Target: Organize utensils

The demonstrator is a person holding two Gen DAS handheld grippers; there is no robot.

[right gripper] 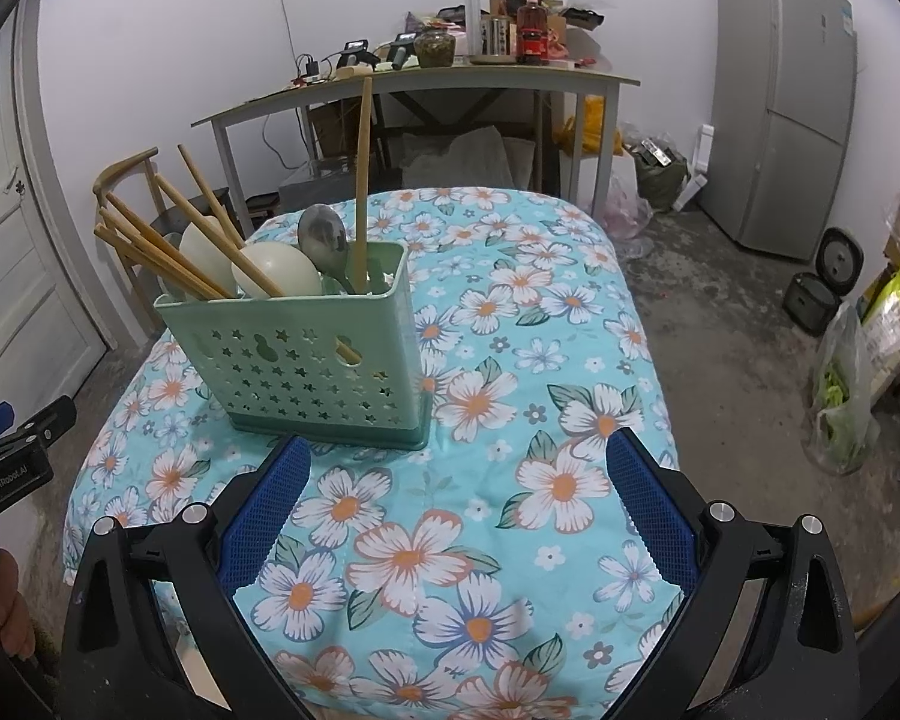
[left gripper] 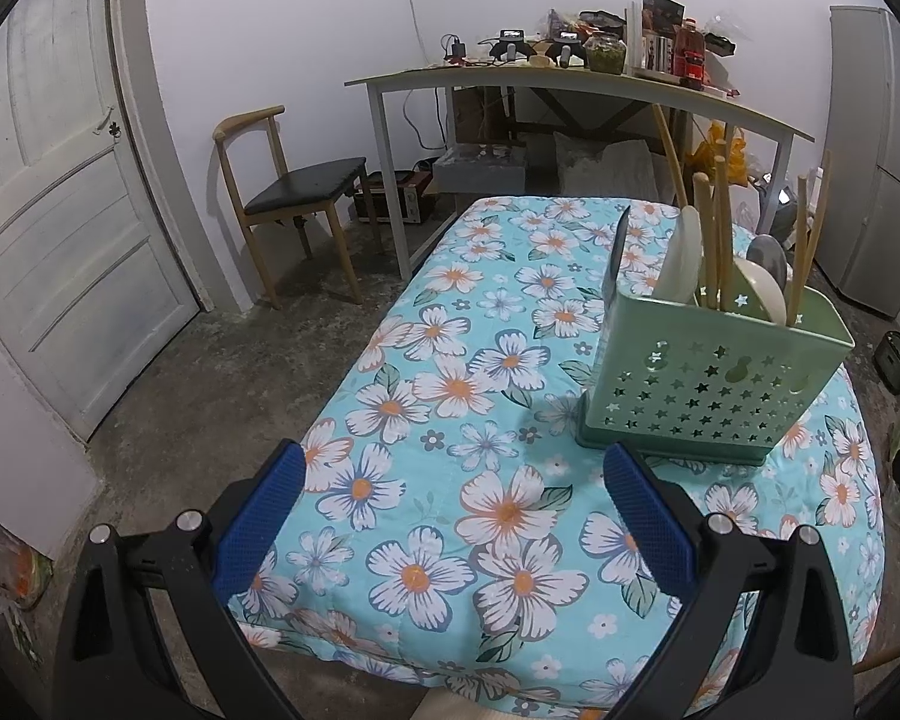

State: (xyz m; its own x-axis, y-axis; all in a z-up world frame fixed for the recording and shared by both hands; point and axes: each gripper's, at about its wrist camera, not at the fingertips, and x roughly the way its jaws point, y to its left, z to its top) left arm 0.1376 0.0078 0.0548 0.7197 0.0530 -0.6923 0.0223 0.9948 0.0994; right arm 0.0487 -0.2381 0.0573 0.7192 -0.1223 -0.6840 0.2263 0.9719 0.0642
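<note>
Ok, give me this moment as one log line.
left gripper: open, empty | right gripper: open, empty | green caddy: upright on floral cloth, holds chopsticks, spoons

"GenRobot.AI" stands in white on the left tongs (right gripper: 12, 420), nothing else legible.

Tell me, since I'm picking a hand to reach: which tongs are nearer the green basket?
Right, slightly. The right tongs sit directly before the basket; the left tongs sit lower-left of it. Both are open, empty.
</note>
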